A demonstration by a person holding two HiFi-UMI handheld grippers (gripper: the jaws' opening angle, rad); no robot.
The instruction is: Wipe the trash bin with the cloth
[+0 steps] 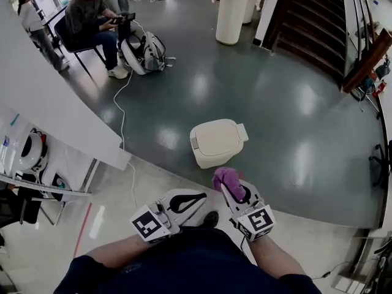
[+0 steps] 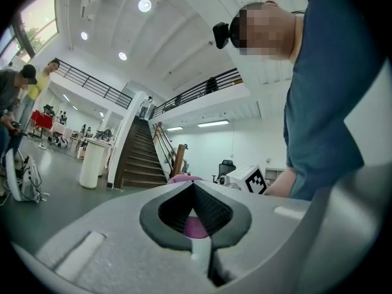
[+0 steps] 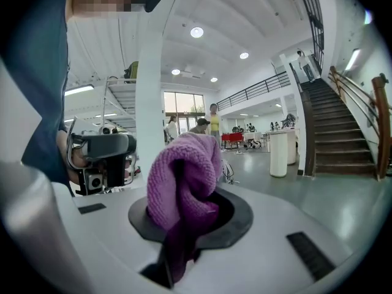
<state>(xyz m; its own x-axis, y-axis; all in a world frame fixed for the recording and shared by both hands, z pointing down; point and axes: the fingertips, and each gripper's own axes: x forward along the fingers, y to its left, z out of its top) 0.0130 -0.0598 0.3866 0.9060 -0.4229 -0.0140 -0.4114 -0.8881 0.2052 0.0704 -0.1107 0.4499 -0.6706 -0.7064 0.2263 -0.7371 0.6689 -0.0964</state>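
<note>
R claw (image 1: 234,193) clamped on purple cloth (image 1: 226,178), bunched at its tips. Trash bin (image 1: 215,141) on floor (image 1: 294,121) ahead, not touching. L claw (image 1: 199,198) closed, empty.

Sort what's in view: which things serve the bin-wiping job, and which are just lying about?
Job: cream trash bin, lid shut; purple cloth clamped in the right gripper; left gripper, shut and empty.
Lying about: backpack, white cable, round white pedestal, staircase, seated person.
</note>
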